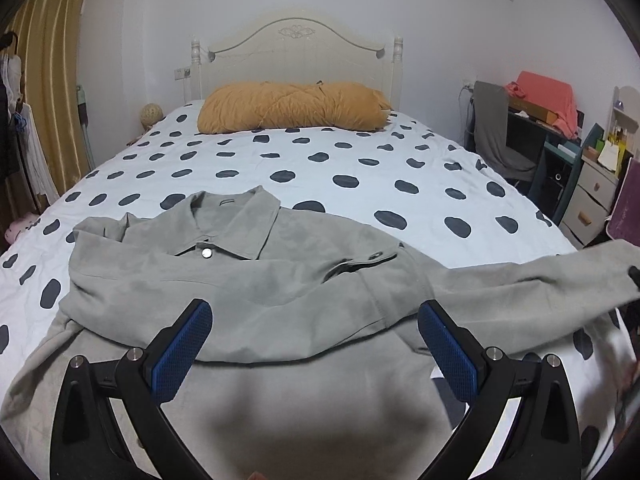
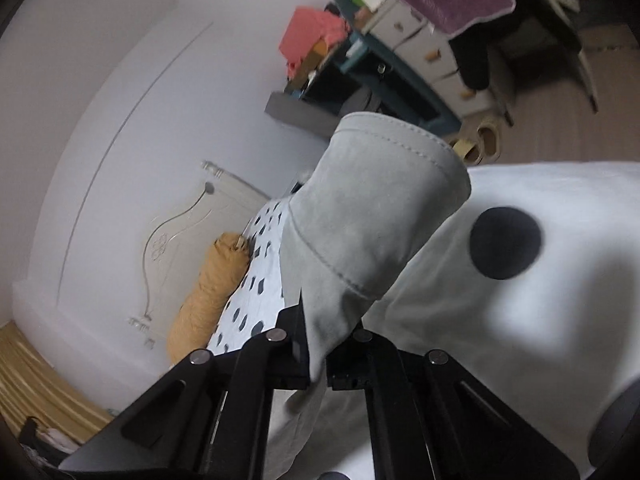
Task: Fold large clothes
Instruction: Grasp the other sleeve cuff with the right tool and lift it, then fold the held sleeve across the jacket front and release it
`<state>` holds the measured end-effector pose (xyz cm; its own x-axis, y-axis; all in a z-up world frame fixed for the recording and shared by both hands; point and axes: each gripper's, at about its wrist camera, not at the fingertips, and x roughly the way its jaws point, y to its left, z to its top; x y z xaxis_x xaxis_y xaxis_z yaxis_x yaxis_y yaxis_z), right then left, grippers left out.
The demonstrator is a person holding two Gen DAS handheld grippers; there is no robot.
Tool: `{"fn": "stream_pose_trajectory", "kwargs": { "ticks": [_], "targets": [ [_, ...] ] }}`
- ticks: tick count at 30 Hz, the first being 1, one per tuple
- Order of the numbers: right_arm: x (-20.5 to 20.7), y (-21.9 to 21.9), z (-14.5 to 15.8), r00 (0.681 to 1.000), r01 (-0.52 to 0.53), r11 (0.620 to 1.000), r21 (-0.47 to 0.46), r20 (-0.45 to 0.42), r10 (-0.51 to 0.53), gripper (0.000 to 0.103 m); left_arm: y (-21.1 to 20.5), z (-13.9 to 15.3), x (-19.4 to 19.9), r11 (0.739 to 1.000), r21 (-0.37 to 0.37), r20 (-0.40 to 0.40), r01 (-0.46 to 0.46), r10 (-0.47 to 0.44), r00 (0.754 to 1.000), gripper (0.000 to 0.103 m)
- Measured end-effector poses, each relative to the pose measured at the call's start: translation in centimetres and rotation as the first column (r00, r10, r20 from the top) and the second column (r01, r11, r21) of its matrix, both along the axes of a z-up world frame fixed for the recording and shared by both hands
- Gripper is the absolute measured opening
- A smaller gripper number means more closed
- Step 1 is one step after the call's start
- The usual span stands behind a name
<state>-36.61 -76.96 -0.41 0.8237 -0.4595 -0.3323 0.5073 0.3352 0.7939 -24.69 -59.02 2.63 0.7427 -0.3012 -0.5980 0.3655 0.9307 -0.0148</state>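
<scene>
Bed (image 1: 328,160): very big, with a white cover full of dark spots. It fills most of the left wrist view. A cream headboard (image 1: 296,46) stands at the far end.
Jacket (image 1: 224,276): a big gray jacket with a collar and shiny snap buttons. It lies on the near part of the bed, collar toward the pillow. One sleeve is folded across the chest. The other sleeve (image 1: 532,280) is lifted and stretched out to the right, off the cover.
Pillow (image 1: 294,108): long, orange-yellow, and puffy. It lies across the bed by the headboard, well apart from the jacket.
Curtain (image 1: 52,92): gold and shiny, hanging at the left of the room.
Desk (image 1: 560,148): dark, beside the bed on the right, with a pink-red cloth piled on top. A chair with a gray cover stands just beside it.
Drawers (image 1: 592,196): small and white, next to the desk.
Left gripper (image 1: 316,344): its two blue pads are spread wide apart and grasp nothing. It hangs over the near part of the jacket.
Right gripper (image 2: 320,352): its black fingers are squeezed tight on the sleeve cuff (image 2: 380,220). The cuff sticks up past the fingers, above the spotted cover.
</scene>
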Motion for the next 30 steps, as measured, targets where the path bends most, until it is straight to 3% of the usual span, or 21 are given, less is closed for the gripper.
{"fn": "stream_pose_trajectory", "kwargs": {
  "ticks": [7, 14, 17, 20, 23, 26, 30],
  "targets": [
    [-4.0, 5.5, 1.4, 0.989, 0.135, 0.987, -0.087, -0.043, -0.139, 0.004, -2.4, -0.4, 0.6, 0.999, 0.035, 0.03, -0.031, 0.03, 0.999, 0.103],
    [-3.5, 5.8, 4.1, 0.99, 0.123, 0.983, -0.134, -0.051, -0.13, 0.004, -5.8, -1.0, 4.9, 0.993, 0.109, -0.033, -0.037, 0.041, 0.999, 0.103],
    [-3.1, 6.3, 4.8, 0.991, 0.11, 0.978, -0.175, -0.058, -0.122, 0.004, -8.3, -2.7, 7.0, 0.984, 0.172, -0.066, -0.043, 0.055, 0.996, 0.103],
    [-3.5, 7.2, 4.6, 0.991, 0.106, 0.976, -0.192, -0.062, -0.119, 0.004, -9.0, -5.5, 9.7, 0.984, 0.155, -0.157, -0.087, 0.111, 0.981, 0.103],
    [-3.4, 7.2, 4.3, 0.992, 0.089, 0.976, -0.196, -0.069, -0.105, 0.004, -10.5, -10.7, 10.7, 0.966, 0.256, -0.23, -0.047, 0.108, 0.967, 0.103],
    [-3.2, 7.5, 4.3, 0.994, 0.067, 0.976, -0.206, -0.076, -0.084, 0.004, -9.3, -10.1, 10.0, 0.975, 0.213, -0.169, -0.06, 0.098, 0.981, 0.103],
    [-3.8, 7.7, 5.6, 0.994, 0.074, 0.961, -0.265, -0.06, -0.093, 0.004, -6.7, -6.1, 8.8, 0.972, 0.178, 0.045, -0.152, 0.146, 0.988, 0.103]
  ]
}}
